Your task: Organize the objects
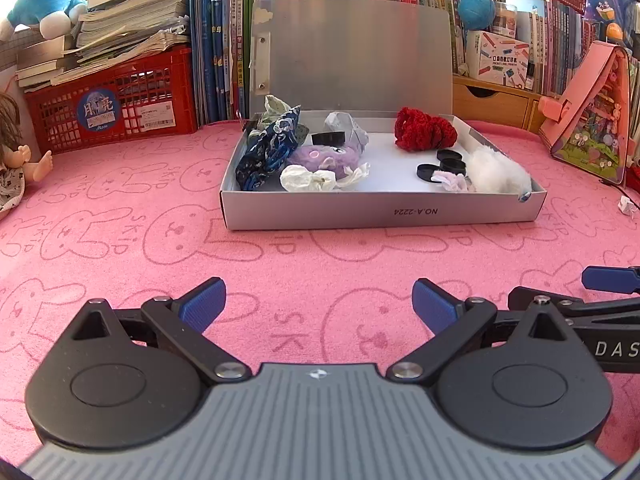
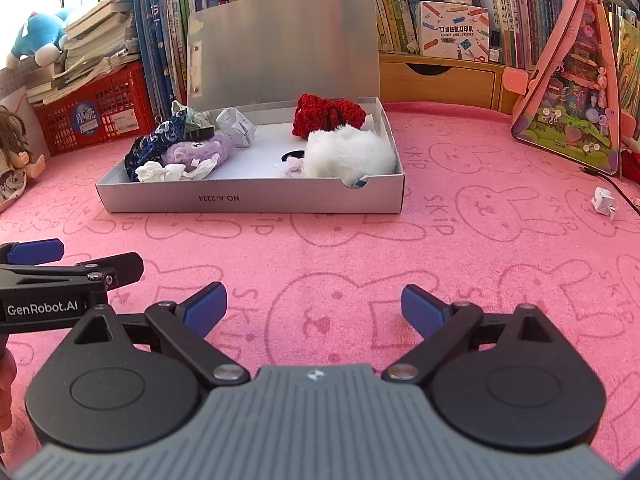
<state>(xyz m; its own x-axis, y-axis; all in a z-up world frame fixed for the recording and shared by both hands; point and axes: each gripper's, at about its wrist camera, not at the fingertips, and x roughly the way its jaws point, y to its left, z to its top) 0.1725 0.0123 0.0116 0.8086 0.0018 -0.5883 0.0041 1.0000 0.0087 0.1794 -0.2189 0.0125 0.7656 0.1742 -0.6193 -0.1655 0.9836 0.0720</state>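
Observation:
A silver box (image 1: 384,212) (image 2: 248,200) with its lid up stands on the pink mat. Inside lie a red knitted piece (image 1: 424,130) (image 2: 326,114), a white fluffy toy (image 1: 496,172) (image 2: 348,154), a purple plush (image 1: 320,158) (image 2: 196,150), a dark blue pouch (image 1: 268,144) (image 2: 154,146), crumpled white paper (image 1: 308,178) (image 2: 168,172) and black rings (image 1: 448,164). My left gripper (image 1: 318,306) is open over the bare mat, well short of the box. My right gripper (image 2: 314,308) is open beside it, nothing between its blue pads. A folded paper scrap (image 2: 604,202) (image 1: 627,205) lies on the mat at right.
A red crate (image 1: 112,108) with stacked books stands at back left, a doll (image 1: 16,152) at the left edge. Books line the back. A wooden drawer unit (image 2: 440,78) and a pink triangular toy house (image 2: 576,96) stand at right. A black cable (image 2: 616,184) runs near the scrap.

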